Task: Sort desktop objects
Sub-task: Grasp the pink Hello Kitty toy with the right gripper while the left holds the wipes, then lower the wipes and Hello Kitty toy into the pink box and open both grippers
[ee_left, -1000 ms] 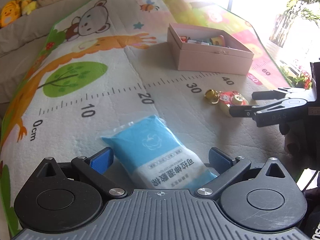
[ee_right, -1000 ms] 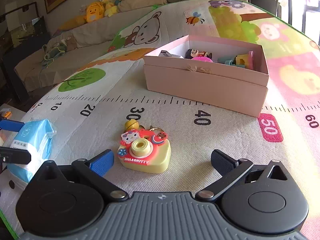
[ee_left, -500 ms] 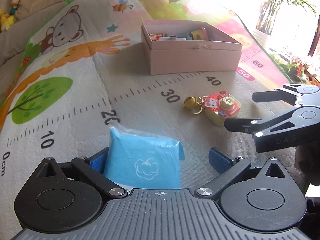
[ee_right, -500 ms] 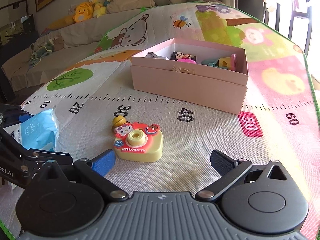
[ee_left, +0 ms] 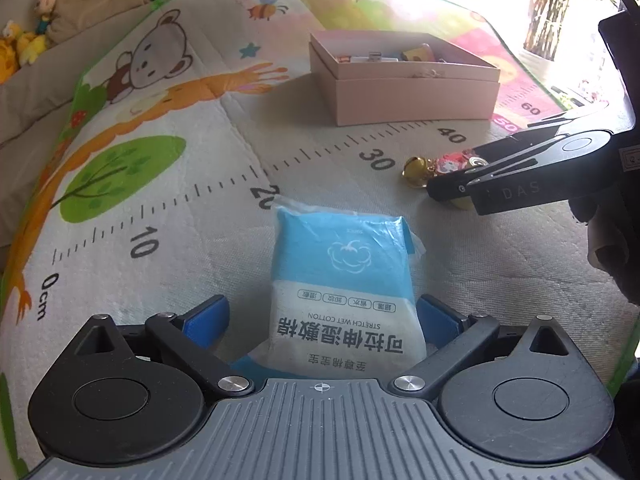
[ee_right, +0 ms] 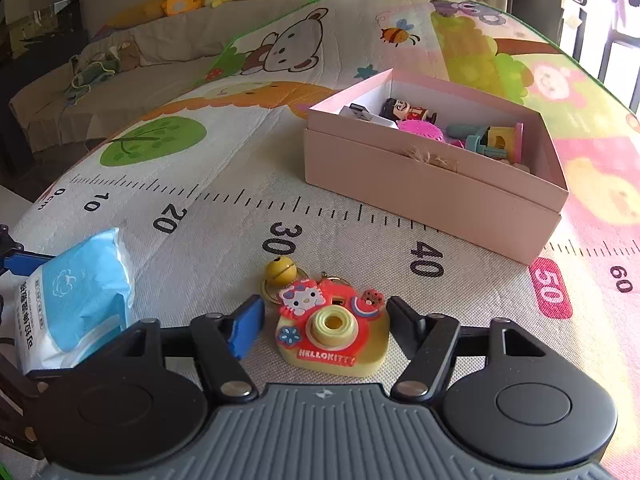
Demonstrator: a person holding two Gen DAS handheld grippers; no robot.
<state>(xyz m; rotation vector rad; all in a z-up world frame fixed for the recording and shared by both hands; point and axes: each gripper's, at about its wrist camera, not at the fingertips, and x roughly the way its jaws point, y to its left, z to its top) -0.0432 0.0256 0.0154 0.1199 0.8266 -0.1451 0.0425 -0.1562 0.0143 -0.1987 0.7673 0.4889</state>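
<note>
Looking along the left gripper in the left wrist view: blue pads spread wide on either side of the cotton pad packet, right pad apparently brushing the packet's edge, left pad clearly apart from it, so released, not grasping. Packet flat on the play mat, near the printed 20 mark. Farther off, past the ruler marks, the pink box, lid off, small items already visible inside. At right, the right gripper low over the camera keychain, mostly hiding it; only the gold bell and a bit of red showing.

Turning to the right wrist view: right gripper straddling the keychain, fingers close on both sides with slivers of mat still showing between, so narrowed but not clenched on it, as far as can be told. Keychain resting on the mat between the 30 and 40 marks. Packet at lower left, just beside. Pink box beyond, holding a toy figure, a pink round piece, a USB stick and other small toys.

Judging progress: several items sorted into the box, two left on the mat, neither gripped yet; closing, lifting and carrying both to the box probably remaining.
</note>
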